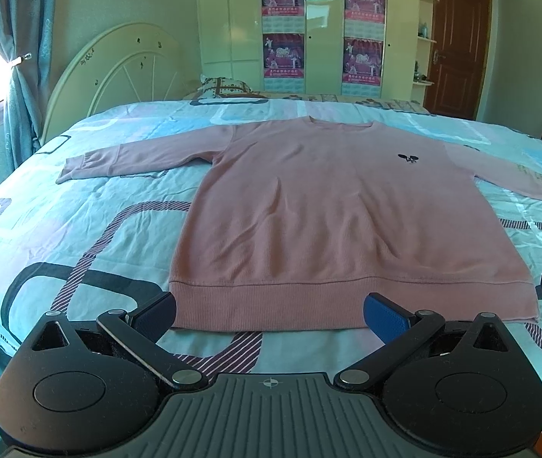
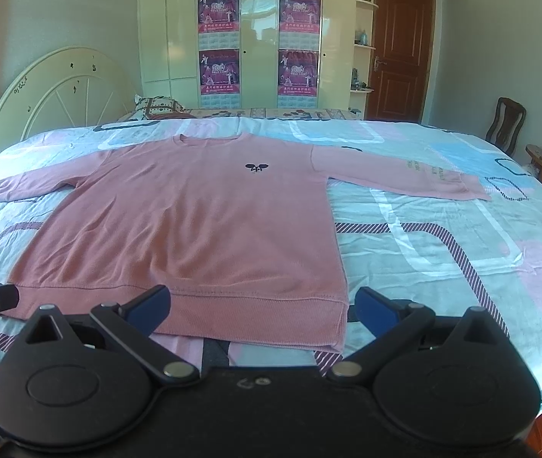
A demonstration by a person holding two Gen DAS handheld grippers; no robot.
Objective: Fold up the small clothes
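Pink sweater [image 1: 332, 206] flat on patterned bed [image 1: 80, 206], wardrobe [image 2: 255, 38] w/ 4 posters behind.

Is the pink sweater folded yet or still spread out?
Spread flat, unfolded: the pink sweater lies front-up on the bed, both sleeves stretched sideways, hem nearest both open grippers.

One pink sweater [image 1: 309, 206] on one bed [image 1: 80, 206], two grippers [image 1: 269, 315] [image 2: 261, 311], four wardrobe posters [image 2: 219, 9], one door [image 2: 400, 49], one chair [image 2: 505, 124].

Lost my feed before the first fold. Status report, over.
Left gripper open, right gripper open, both at the hem. Pink knit long-sleeved sweater flat on patterned bedsheet, unfolded. Nothing in the way.
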